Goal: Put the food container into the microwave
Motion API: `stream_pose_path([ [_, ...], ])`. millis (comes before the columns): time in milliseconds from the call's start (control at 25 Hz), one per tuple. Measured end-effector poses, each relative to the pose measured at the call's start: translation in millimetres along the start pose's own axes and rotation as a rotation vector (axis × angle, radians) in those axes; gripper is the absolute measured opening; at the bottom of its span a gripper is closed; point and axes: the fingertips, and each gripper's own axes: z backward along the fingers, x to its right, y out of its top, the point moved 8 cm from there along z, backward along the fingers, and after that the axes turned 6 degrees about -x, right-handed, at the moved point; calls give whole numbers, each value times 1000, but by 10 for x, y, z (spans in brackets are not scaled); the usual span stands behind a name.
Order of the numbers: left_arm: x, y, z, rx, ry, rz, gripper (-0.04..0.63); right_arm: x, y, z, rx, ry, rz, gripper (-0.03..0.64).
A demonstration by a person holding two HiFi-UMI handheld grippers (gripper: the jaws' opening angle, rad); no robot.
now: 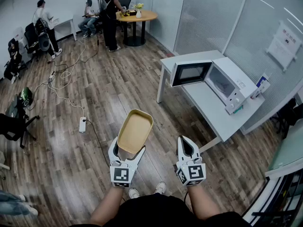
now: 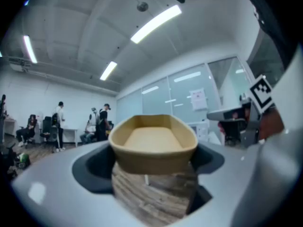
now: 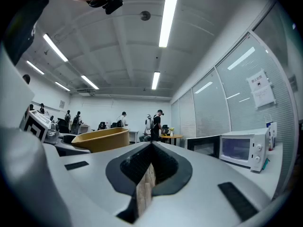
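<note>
My left gripper [image 1: 128, 151] is shut on the near end of a tan, empty food container [image 1: 135, 132], held in the air over the wooden floor. The left gripper view shows the container [image 2: 153, 143] level between the jaws, its open top up. My right gripper [image 1: 187, 148] hangs to its right, shut with nothing in it; in the right gripper view its jaws [image 3: 150, 151] meet at the tips. The white microwave [image 1: 215, 80] stands on a white table [image 1: 208, 105] ahead and to the right, its door [image 1: 190, 73] swung open to the left.
A power strip [image 1: 82, 125] and cables [image 1: 61, 86] lie on the floor at left. Black chairs [image 1: 14, 124] and bags stand at the far left. Several people stand at the back by a round wooden table [image 1: 136, 18]. A glass partition [image 1: 222, 27] runs behind the microwave.
</note>
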Motion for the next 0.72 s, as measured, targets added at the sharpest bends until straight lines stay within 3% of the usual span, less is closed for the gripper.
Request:
stream_pose_path([
  [280, -9, -18, -82, -31, 43, 5, 486, 96, 2, -10, -2, 11, -6, 6],
  [720, 300, 81, -314, -29, 20, -19, 486, 469, -127, 42, 17, 26, -29, 6],
])
